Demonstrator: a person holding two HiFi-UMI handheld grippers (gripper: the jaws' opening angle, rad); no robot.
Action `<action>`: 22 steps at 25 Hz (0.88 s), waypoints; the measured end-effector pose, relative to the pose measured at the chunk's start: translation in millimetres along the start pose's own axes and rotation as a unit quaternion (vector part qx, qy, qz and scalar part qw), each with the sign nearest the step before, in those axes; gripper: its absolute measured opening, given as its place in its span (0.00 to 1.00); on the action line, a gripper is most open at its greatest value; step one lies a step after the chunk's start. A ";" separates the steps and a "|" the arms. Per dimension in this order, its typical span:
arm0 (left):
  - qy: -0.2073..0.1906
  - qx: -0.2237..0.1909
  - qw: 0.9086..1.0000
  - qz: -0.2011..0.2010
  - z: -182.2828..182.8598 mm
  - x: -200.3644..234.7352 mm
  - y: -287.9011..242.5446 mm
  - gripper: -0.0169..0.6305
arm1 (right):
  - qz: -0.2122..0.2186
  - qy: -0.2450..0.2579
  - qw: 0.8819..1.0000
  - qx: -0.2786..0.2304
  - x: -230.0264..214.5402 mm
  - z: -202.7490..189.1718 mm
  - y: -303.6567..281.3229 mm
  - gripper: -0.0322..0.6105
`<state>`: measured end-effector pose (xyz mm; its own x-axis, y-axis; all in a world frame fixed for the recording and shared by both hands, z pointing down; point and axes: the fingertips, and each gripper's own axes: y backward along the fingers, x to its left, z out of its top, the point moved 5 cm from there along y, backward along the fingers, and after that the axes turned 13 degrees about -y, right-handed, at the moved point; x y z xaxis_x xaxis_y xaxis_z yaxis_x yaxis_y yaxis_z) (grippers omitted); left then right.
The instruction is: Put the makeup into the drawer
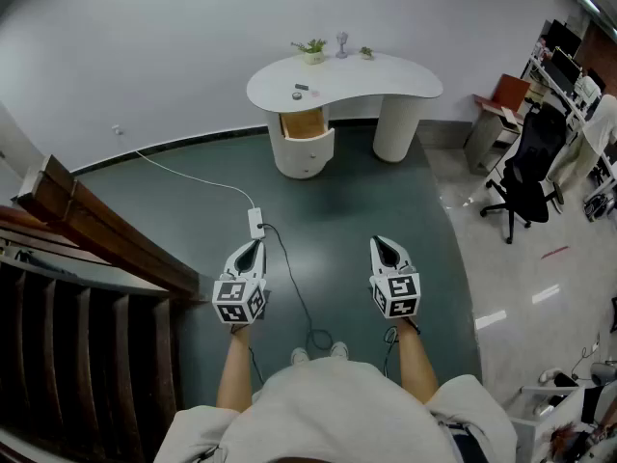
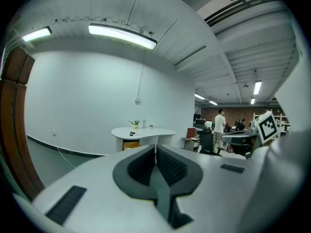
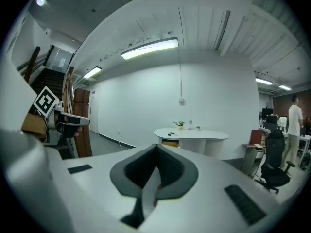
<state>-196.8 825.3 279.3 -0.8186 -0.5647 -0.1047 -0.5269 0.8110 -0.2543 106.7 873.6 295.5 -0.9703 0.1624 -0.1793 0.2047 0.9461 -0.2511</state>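
Stands well back from the white desk at the far wall, across a stretch of dark green floor. Holds the left gripper and the right gripper out front, side by side and well apart, both aimed toward the desk. Keeps nothing in either: jaws pressed together in both gripper views, no thing between them.

Sees the makeup as small dark pieces, too small to tell apart, lying on the desk top near its left end. Finds the drawer just below them, pulled open, wood-coloured inside.

Notes along the desk's back edge a potted plant and a stemmed glass.

Meets on the floor ahead of the left gripper a white power strip, with a white cable off to the wall at left.

Passes a dark wooden stair rail close on the left and a black office chair on pale flooring at right.
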 end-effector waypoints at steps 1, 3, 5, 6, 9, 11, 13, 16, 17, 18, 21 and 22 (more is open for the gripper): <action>0.000 0.000 1.000 0.000 0.4 -1.0 -0.1 0.05 | 0.000 0.001 1.000 0.001 -0.7 0.1 0.3 0.05; 0.001 0.000 1.000 0.000 0.7 -3.1 -0.3 0.05 | 0.001 0.002 1.000 0.002 -2.1 -0.2 1.1 0.05; 0.000 0.001 1.000 -0.001 0.1 -5.6 -0.7 0.05 | 0.001 0.002 1.000 0.004 -3.6 -1.4 2.3 0.05; 0.000 0.001 1.000 -0.001 -0.1 -6.9 -1.0 0.05 | 0.001 0.003 1.000 0.005 -4.3 -2.1 2.8 0.05; -0.002 0.002 1.000 -0.001 -0.3 -10.4 -1.9 0.05 | 0.002 0.004 1.000 0.008 -6.4 -4.2 4.0 0.05; -0.001 0.002 1.000 0.000 0.1 -14.0 -2.6 0.05 | 0.002 0.006 1.000 0.010 -9.0 -5.9 5.7 0.05; -0.001 0.003 1.000 0.001 0.2 -19.3 -3.4 0.05 | 0.008 0.003 1.000 0.003 -12.3 -7.1 9.3 0.05; 0.000 0.004 1.000 0.003 -1.2 -27.2 -5.2 0.05 | 0.041 -0.020 0.999 -0.010 -14.3 -9.8 13.2 0.07; 0.000 0.005 1.000 0.003 -1.0 -29.9 -6.5 0.05 | 0.054 -0.026 0.998 -0.011 -14.5 -10.6 13.1 0.29; 0.000 0.005 1.000 0.004 -0.4 -33.1 -8.5 0.05 | 0.063 -0.027 0.998 -0.012 -15.6 -11.1 12.9 0.38; 0.000 0.005 1.000 0.004 1.7 -45.4 -16.4 0.05 | 0.067 -0.014 0.998 -0.005 -23.8 -15.0 14.0 0.42; 0.000 0.006 1.000 0.005 1.9 -50.0 -18.5 0.05 | 0.067 -0.012 0.998 -0.002 -26.7 -17.2 15.1 0.43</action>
<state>-145.6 838.2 287.4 -0.8240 -0.5563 -0.1074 -0.5157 0.8149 -0.2644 133.4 888.4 312.9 -0.9312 0.2802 -0.2329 0.3311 0.9177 -0.2195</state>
